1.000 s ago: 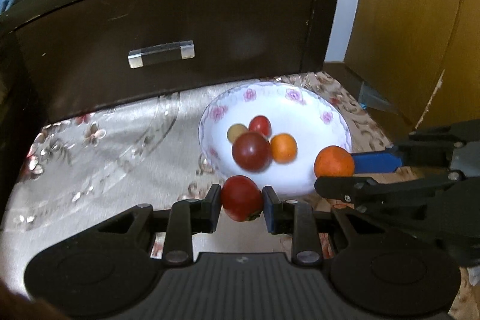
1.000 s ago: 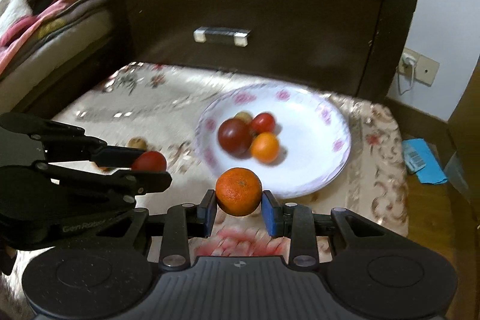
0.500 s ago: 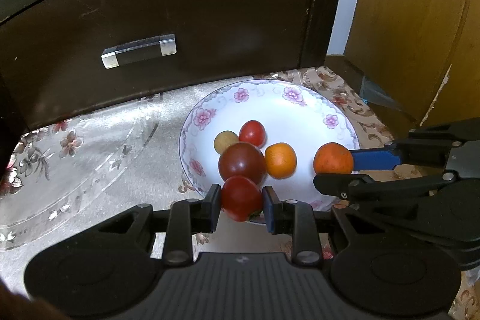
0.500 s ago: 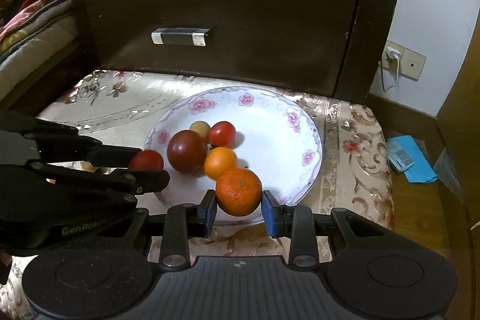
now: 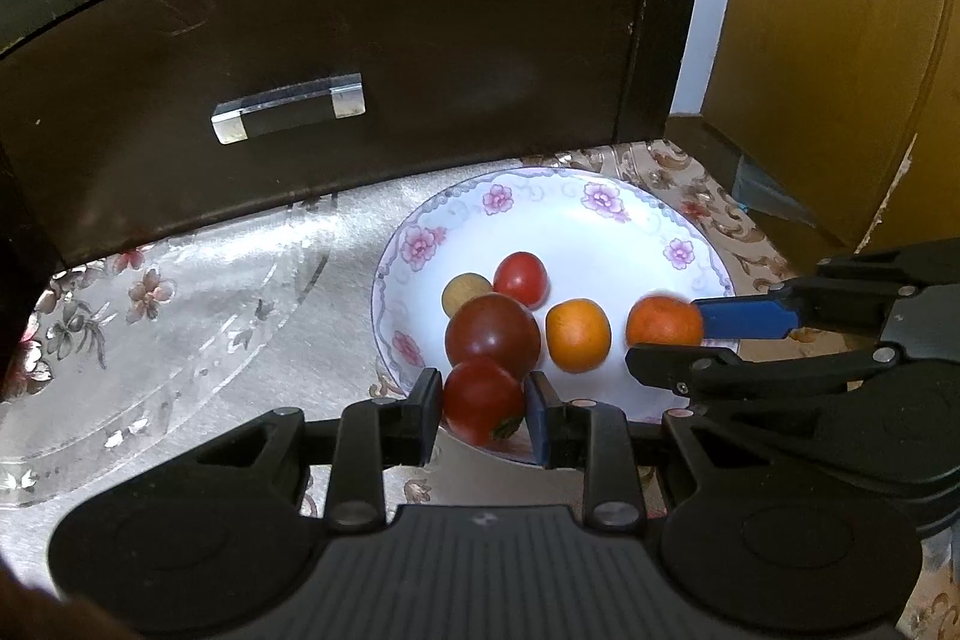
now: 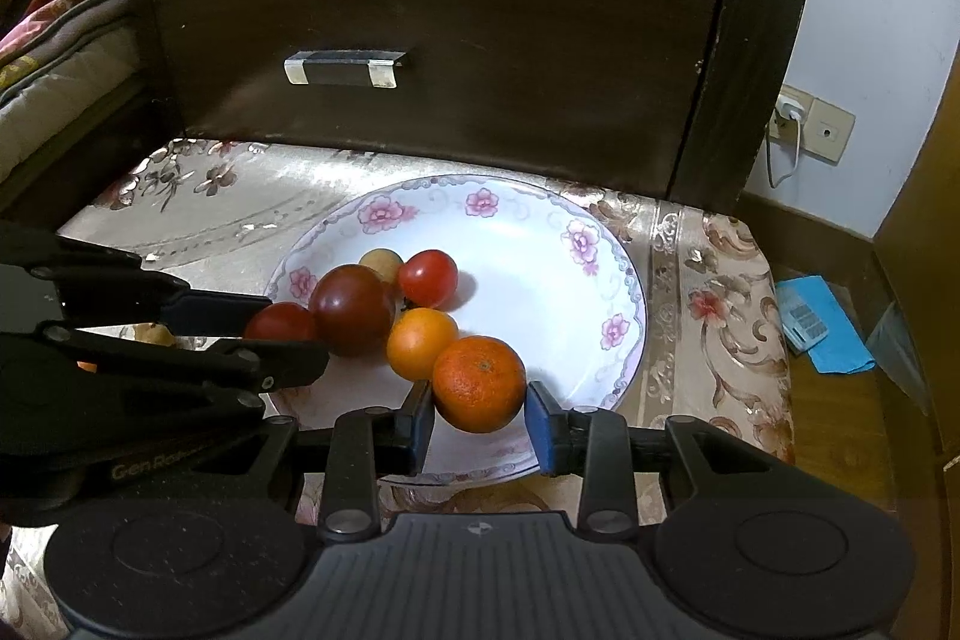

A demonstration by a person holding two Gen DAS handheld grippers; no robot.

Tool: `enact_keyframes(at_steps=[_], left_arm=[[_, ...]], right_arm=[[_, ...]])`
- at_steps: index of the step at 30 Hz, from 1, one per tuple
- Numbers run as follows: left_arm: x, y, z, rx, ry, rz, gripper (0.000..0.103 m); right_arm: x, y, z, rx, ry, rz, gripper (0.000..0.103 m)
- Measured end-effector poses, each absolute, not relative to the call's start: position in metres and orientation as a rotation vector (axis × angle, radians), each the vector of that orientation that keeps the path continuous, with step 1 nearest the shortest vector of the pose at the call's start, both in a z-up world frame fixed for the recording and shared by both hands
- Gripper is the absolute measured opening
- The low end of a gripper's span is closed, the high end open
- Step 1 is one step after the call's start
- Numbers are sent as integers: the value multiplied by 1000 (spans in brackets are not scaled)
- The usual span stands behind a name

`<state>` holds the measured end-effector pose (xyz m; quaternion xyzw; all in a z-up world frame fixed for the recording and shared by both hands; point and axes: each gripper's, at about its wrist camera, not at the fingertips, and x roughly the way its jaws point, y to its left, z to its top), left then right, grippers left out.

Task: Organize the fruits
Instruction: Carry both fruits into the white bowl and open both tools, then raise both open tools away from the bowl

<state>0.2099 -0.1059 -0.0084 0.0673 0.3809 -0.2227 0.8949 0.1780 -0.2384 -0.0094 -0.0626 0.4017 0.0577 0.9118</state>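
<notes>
- Step in hand, as I judge it: setting two more fruits into the plate (image 6: 624, 280); both are held over its near part, not yet let go.
- The left gripper (image 5: 483, 415) has its fingers closed onto a red tomato (image 5: 482, 400) — in the left view it sits at the plate's near-left rim, touching or just in front of the dark tomato (image 5: 492, 334) already in the plate.
- The right gripper (image 6: 480, 421) grips an orange (image 6: 479, 383); its right finger looks a shade off the skin, so the hold may be loosening — I cannot tell for sure; the orange is over the plate's near side, just beside a small orange fruit (image 6: 420, 342).
- Also in the plate, behind the dark tomato: a small red tomato (image 6: 427, 277) and a pale round fruit (image 6: 381, 263).
- Next move, by my guess: lower each fruit to the plate and part the fingers gently; round fruit rolls, and the heap is close.
- Hard to make out: whether either held fruit rests on the plate or hangs above it; something small on the cloth left of the plate is mostly hidden behind the left gripper in the right view; the plate's near rim is hidden by both grippers.
</notes>
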Motion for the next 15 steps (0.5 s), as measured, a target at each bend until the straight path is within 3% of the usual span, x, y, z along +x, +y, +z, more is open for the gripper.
enact_keyframes(at_steps=[15], left_arm=[[207,-109,0,148,762,-451,39]], right_arm=[[177,-243,-3,-123,799,109,31]])
